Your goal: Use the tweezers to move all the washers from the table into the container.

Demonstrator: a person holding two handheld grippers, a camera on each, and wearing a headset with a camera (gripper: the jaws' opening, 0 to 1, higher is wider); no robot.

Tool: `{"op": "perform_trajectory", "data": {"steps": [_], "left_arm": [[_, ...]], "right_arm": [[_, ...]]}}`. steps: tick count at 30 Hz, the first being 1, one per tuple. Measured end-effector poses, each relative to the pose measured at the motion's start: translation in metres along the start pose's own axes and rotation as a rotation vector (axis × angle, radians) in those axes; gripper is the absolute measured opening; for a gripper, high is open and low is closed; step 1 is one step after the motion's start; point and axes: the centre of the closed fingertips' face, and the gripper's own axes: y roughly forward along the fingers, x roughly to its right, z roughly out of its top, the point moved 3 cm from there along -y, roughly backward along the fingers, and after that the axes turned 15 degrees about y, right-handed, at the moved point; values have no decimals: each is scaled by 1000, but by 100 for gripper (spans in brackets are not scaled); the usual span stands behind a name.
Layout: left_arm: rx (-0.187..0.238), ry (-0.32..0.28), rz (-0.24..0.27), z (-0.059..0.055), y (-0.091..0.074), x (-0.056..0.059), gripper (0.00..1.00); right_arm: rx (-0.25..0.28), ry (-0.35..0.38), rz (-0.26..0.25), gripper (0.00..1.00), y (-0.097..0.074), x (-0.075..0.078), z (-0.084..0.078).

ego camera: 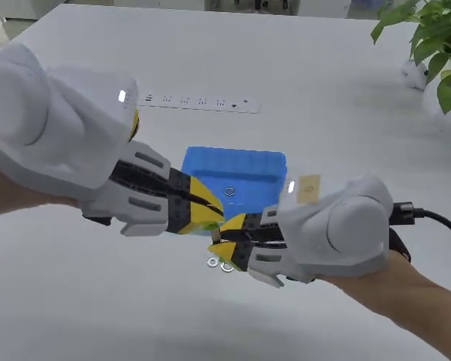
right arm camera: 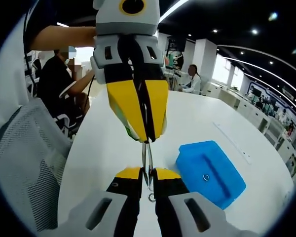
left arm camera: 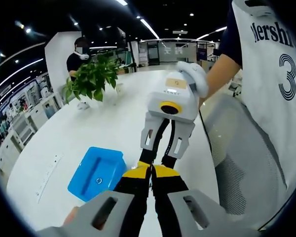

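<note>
The right gripper [right arm camera: 149, 174] has its jaws pinched in on the tweezers [right arm camera: 147, 160]. Just under their tips a washer [right arm camera: 151, 197] lies on the table [right arm camera: 103, 148]; whether the tips touch it is unclear. The tweezers' long axis runs ahead into the left gripper [right arm camera: 147, 139], clamped on their far end. Beyond, to the right, the container [right arm camera: 227, 185] holds a second washer [right arm camera: 205, 177].
</note>
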Motion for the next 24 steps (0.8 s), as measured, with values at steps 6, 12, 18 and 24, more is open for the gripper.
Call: {"op": "perform_trajectory", "data": {"steps": [6,12,18,24], "left_arm": [[-8,-39,-11,-11,3,6,6],[-6,-49,-14,-16,10,6,6],[-12,-51,-27,-20,19,3,6],[-19,-46,-34,-24,27,-2,6]], "right_arm": [[-23,3,14,10,4,-4,-10],[-35,12,9,11,6,0,-18],[-42,28,-4,12,7,7,-27],[-45,43,-9,12,9,15,-31]]}}
